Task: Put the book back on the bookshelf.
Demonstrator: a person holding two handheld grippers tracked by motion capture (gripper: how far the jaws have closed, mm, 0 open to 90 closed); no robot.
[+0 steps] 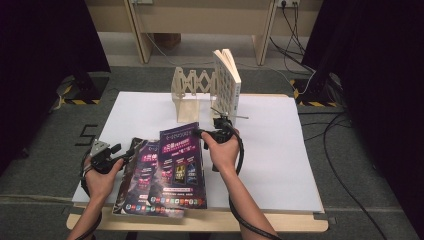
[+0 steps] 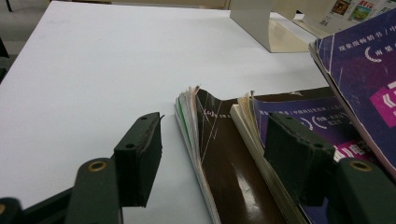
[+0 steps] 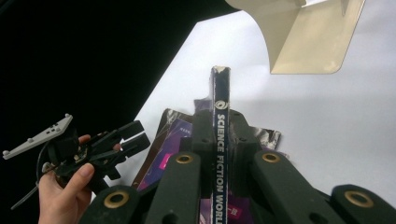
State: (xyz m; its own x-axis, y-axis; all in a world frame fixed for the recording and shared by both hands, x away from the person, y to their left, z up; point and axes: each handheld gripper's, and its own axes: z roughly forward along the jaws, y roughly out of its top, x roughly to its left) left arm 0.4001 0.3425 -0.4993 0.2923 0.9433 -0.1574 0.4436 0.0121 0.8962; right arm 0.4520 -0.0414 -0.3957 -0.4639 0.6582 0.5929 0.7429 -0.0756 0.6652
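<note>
Purple-covered magazines lie fanned near the front edge of the white-topped table [image 1: 280, 150], and the work in hand looks like shelving them one by one in the cream folding book rack [image 1: 192, 92] at the back, where a thick pale-covered book [image 1: 227, 82] already stands upright. On the left, the left gripper [image 1: 117, 152] sits low at the edge of the pile with its black jaws spread wide and nothing pinched; in the left gripper view they straddle the glossy brown back-cover magazine [image 2: 229, 158] and the purple one [image 2: 299, 116] lying on it, pads clear of the paper. Moving right, the right gripper [image 1: 207, 134] is clamped tight on the spine of the uppermost purple magazine [image 1: 181, 167], the one lettered "SCIENCE FICTION WORLD" [image 3: 219, 140], held at its far right edge where it rests over the others. I would judge this the pick-up step: the magazine is gripped but not yet lifted clear. Next it needs raising, turning upright and carrying toward the rack, sliding in beside the standing book without knocking it over.
</note>
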